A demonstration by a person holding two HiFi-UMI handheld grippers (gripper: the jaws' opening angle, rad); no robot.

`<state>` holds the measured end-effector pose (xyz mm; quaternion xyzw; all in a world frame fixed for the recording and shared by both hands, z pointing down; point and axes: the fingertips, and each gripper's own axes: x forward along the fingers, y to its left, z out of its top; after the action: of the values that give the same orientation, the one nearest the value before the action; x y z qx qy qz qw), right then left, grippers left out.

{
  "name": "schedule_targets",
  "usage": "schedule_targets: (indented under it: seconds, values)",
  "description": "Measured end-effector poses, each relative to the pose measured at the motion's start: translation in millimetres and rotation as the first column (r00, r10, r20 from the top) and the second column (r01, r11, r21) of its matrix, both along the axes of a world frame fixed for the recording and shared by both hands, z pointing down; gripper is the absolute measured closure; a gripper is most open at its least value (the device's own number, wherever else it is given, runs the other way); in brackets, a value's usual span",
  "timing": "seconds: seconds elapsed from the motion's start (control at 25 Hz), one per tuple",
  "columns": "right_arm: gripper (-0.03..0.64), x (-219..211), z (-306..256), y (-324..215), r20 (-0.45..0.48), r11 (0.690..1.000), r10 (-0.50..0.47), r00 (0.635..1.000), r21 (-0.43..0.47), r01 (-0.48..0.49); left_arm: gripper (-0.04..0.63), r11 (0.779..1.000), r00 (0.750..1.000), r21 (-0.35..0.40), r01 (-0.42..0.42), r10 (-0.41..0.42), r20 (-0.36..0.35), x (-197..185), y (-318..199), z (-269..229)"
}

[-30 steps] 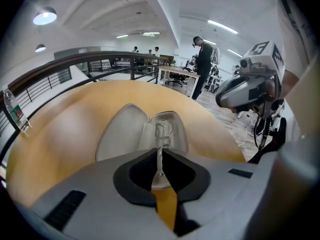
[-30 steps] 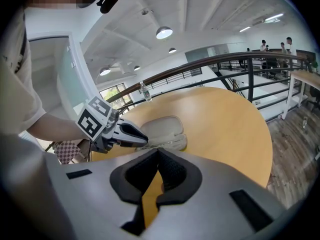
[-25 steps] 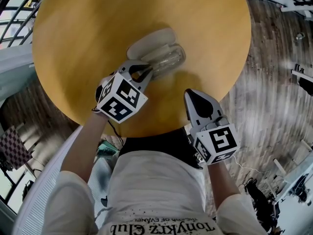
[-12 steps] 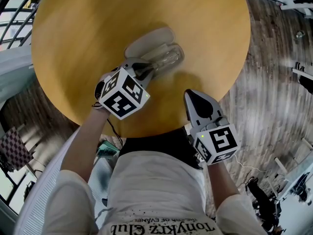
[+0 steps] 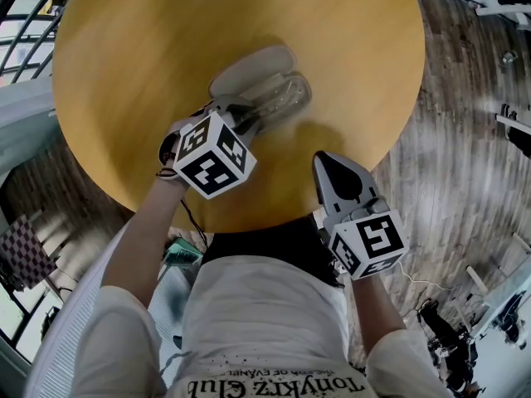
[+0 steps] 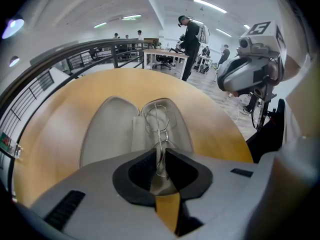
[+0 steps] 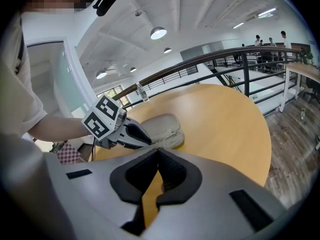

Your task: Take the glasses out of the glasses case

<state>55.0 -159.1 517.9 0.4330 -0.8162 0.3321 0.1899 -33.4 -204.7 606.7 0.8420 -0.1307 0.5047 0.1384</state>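
Open grey glasses case lying on round wooden tabletop, wire-framed glasses in one half, left gripper pinched narrow on their near end, right gripper apart at tabletop's near edge, jaws together, empty

The head view looks steeply down from above the person onto the round worktop, taking in the left tongs, the right tongs and the case from overhead. The left tongs' view sits low and close behind its tips, facing along them across the worktop, near enough that the case and the glasses fill its middle; the right tongs show at its upper right. The right tongs' view looks from farther back, at the worktop's near edge, with the case and left tongs at mid-distance. All three share the case and worktop.
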Motion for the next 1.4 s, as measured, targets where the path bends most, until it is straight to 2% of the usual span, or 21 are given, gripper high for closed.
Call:
schedule_targets:
  seconds: [0.8, 1.4]
  values:
    - [0.592, 5.3, 0.9, 1.1, 0.007, 1.0, 0.003, 1.0, -0.003, -0.003, 0.56, 0.997, 0.997, 0.062, -0.045, 0.041, 0.062, 3.8, -1.7, -0.1]
    - [0.592, 3.9, -12.9, 4.3, 0.007, 0.999, -0.016, 1.0, 0.031, 0.016, 0.56, 0.994, 1.0, 0.11, 0.001, -0.003, 0.025, 4.2, -5.8, -24.1]
